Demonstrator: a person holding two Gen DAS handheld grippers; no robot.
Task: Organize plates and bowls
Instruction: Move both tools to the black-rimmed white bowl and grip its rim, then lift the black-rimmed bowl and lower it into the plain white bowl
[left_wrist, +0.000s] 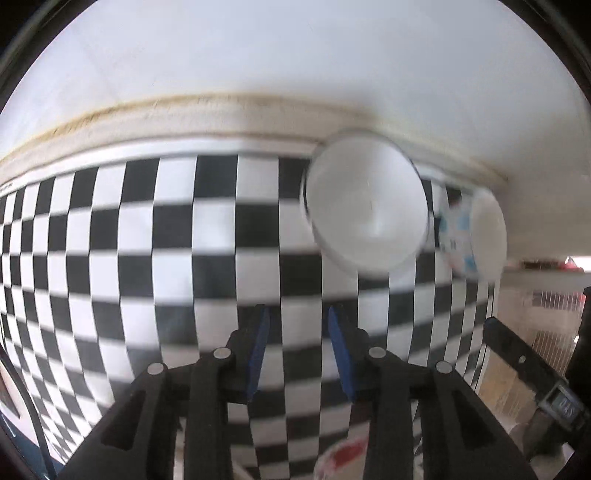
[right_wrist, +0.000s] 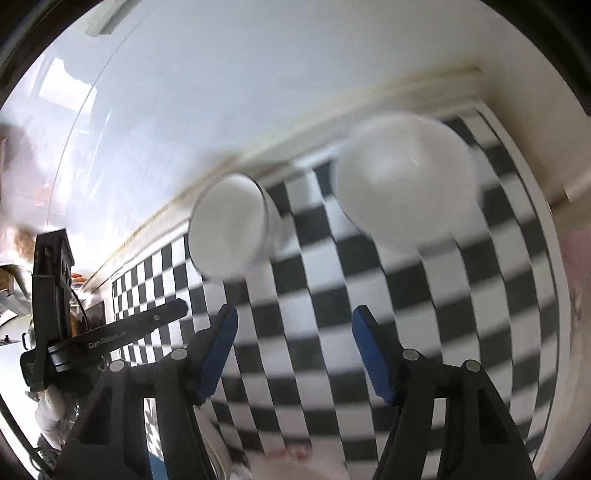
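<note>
1. Where both wrist cameras look forward, a black-and-white checkered mat (left_wrist: 155, 236) covers the work surface, and a plain white wall (left_wrist: 280, 51) rises behind it, with a cream, yellow-stained ledge (left_wrist: 207, 118) running along the mat's far edge.
2. At the far right of the left wrist view, past the mat's edge, cluttered shelving shows, too blurred to identify.
3. The left gripper (left_wrist: 298, 314) is empty; its black jaws with blue pads stand a moderate gap apart, low over the mat.
4. The right gripper (right_wrist: 293, 314) is also empty, its blue-padded jaws spread wider.
5. A smooth white round bowl (left_wrist: 365, 203) sits on the mat near the far ledge, ahead and to the right of the left gripper, well apart from it.
6. Just right of it is a second white bowl with blue and pink outside patterning (left_wrist: 476, 232), near the mat's right edge.
7. In the right wrist view the patterned bowl appears larger and blurred, ahead and right of the right gripper; the plain bowl lies ahead and left.
</note>
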